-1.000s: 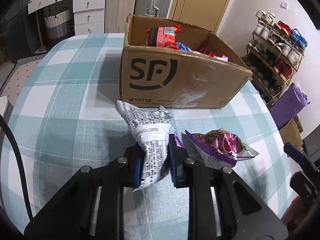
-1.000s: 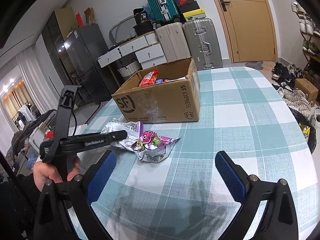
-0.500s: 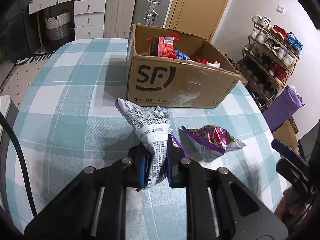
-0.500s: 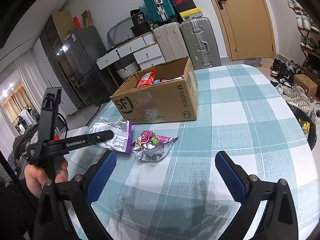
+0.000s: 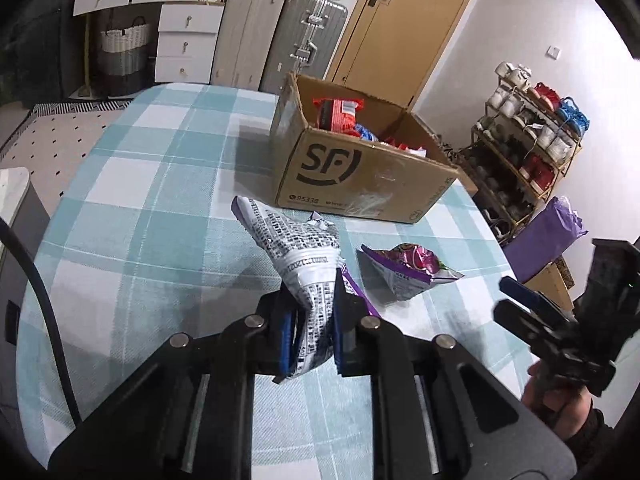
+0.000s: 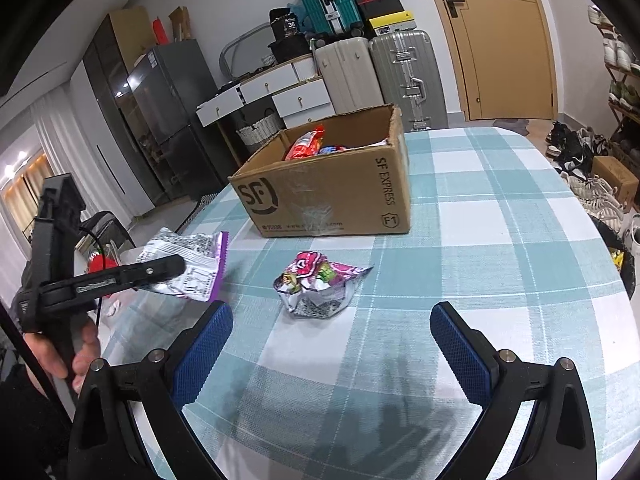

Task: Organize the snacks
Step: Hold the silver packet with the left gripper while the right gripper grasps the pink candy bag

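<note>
My left gripper (image 5: 310, 320) is shut on a silver snack bag with black print and a purple edge (image 5: 298, 252), held above the table; the bag also shows in the right wrist view (image 6: 188, 264) with the left gripper (image 6: 160, 270) on it. A pink and purple snack bag (image 5: 408, 268) lies on the checked tablecloth, also in the right wrist view (image 6: 320, 286). An open SF cardboard box (image 5: 360, 172) holding red and blue snacks stands behind it (image 6: 328, 188). My right gripper (image 6: 330, 344) is open and empty, above the table in front of the pink bag.
The round table with a teal checked cloth (image 6: 500, 240) drops off at the right, near a shoe rack (image 5: 532, 136) and a purple bag (image 5: 544, 236). Suitcases (image 6: 404, 76), drawers and a door stand behind the table.
My left gripper has lifted the silver bag off the table and higher. The right gripper has stayed open, shifting slightly closer to the pink bag.
</note>
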{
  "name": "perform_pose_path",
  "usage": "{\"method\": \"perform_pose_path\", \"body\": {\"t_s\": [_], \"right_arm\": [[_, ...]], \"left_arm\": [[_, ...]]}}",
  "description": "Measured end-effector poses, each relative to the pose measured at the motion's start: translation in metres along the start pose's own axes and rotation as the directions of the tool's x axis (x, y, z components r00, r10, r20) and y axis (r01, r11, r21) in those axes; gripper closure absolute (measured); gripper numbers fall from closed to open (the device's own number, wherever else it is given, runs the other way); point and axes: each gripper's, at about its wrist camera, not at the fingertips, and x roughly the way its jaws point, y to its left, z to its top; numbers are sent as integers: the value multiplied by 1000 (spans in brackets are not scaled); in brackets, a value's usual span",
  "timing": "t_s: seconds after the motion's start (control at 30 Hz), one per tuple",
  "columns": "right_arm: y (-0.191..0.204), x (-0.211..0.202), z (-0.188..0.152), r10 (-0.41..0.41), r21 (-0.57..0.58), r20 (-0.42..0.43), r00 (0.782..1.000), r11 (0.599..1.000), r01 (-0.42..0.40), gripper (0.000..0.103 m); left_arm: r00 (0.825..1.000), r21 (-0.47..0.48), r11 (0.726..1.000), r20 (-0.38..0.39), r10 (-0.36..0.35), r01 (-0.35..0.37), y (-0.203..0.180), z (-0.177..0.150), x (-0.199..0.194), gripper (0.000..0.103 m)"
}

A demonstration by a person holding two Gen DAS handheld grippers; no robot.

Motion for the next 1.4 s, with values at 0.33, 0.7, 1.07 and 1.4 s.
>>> {"method": "perform_pose_path", "body": {"t_s": [0.33, 0.7, 1.07, 1.4], "right_arm": [[26, 39, 6, -29, -87, -44, 999, 996, 25, 2], [33, 99, 22, -110, -126, -119, 987, 988, 95, 4], [26, 120, 14, -62, -82, -201, 978, 996, 46, 44], [20, 104, 17, -24, -39, -171, 985, 999, 17, 48]], "left_arm": [[999, -36, 999, 37, -28, 29, 18, -3, -39, 91], [999, -80, 996, 25, -30, 32, 40, -4, -41, 91], [999, -110, 993, 19, -35, 37, 49, 1, -32, 91], [1000, -60, 998, 12, -8, 9, 37, -2, -25, 91]]}}
